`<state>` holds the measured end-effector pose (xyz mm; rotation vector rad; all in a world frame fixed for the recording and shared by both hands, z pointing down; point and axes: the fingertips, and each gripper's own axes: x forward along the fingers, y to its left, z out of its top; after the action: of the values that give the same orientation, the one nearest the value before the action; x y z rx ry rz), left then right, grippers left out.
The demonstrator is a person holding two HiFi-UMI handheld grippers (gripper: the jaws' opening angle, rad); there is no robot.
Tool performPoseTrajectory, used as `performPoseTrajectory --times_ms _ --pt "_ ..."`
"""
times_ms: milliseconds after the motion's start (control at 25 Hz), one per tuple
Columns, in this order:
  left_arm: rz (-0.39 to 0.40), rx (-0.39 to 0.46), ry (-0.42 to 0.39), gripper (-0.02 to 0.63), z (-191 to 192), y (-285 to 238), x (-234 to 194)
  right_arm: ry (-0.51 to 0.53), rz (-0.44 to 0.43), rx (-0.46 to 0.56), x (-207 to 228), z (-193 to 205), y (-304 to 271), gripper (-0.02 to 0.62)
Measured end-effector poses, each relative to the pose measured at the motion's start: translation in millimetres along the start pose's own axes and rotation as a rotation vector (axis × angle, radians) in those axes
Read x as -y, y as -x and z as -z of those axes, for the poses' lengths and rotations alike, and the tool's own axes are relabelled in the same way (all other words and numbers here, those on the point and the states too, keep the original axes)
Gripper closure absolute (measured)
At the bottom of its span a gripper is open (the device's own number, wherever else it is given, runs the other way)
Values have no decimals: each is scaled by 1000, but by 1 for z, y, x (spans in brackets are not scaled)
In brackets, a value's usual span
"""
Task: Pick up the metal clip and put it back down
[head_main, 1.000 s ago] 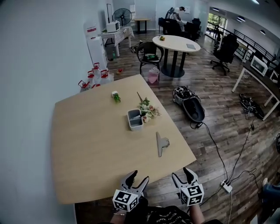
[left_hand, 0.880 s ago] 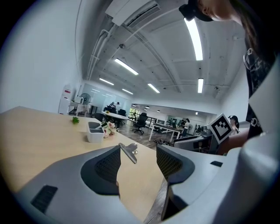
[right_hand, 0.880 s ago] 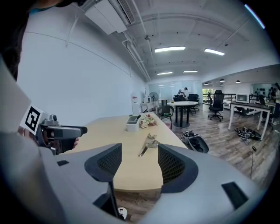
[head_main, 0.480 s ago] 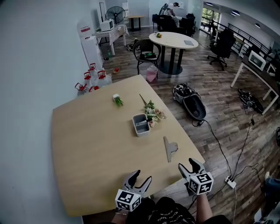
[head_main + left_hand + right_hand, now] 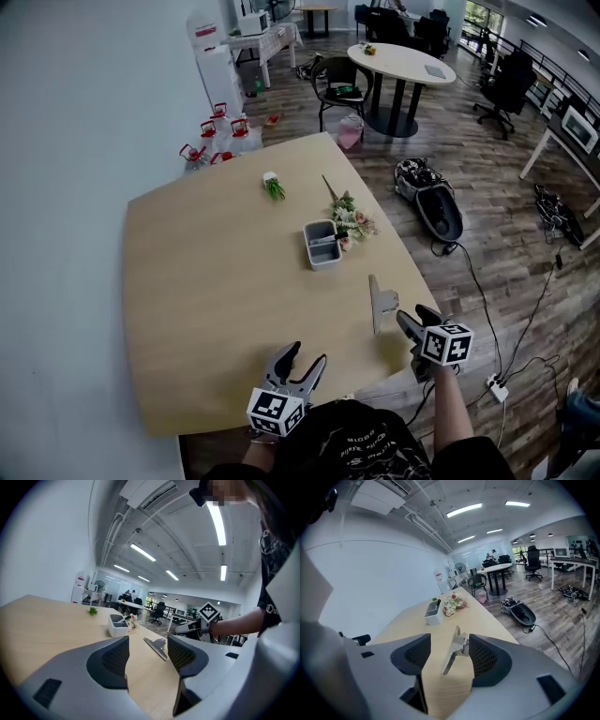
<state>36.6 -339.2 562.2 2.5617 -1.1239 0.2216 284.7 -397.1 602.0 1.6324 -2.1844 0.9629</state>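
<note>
The metal clip [image 5: 378,303] lies flat on the wooden table [image 5: 206,272] near its right front edge, a long silver bar with a short handle. My right gripper [image 5: 415,317] is open just behind and to the right of it, not touching. In the right gripper view the clip [image 5: 453,651] lies on the table just beyond the gap between the spread jaws. My left gripper [image 5: 304,356] is open and holds nothing at the table's front edge. Its view shows the clip [image 5: 156,647] further ahead and the right gripper [image 5: 194,626] beyond it.
A grey two-part tray [image 5: 322,245] stands mid-table with artificial flowers [image 5: 352,223] beside it and a small green sprig [image 5: 272,187] further back. The table's right edge [image 5: 405,272] drops off close to the clip. Chairs, a round table [image 5: 401,62] and cables fill the floor beyond.
My right gripper has moved forward and up over the table edge, ending close to the clip. The left gripper has kept its place near the front edge. The clip has not moved.
</note>
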Motion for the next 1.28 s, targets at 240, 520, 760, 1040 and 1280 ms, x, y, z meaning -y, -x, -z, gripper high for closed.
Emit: performPoseTrajectory --times_ms 240,520,760,1040,1280 --pt "-88 -9 34 359 4 6 -10 -69 -37 -116 15 5 -49 348" --pt "-158 -30 38 359 6 16 -20 -153 -40 -182 31 12 -84 381" --pt "-203 -37 74 359 13 21 -29 -193 -30 -227 40 22 -92 482" --pt "-202 -44 80 359 16 18 -24 -288 -77 -196 37 17 -93 549" --pt "-225 -38 68 359 14 18 -23 -249 -104 -116 27 -1 -90 575"
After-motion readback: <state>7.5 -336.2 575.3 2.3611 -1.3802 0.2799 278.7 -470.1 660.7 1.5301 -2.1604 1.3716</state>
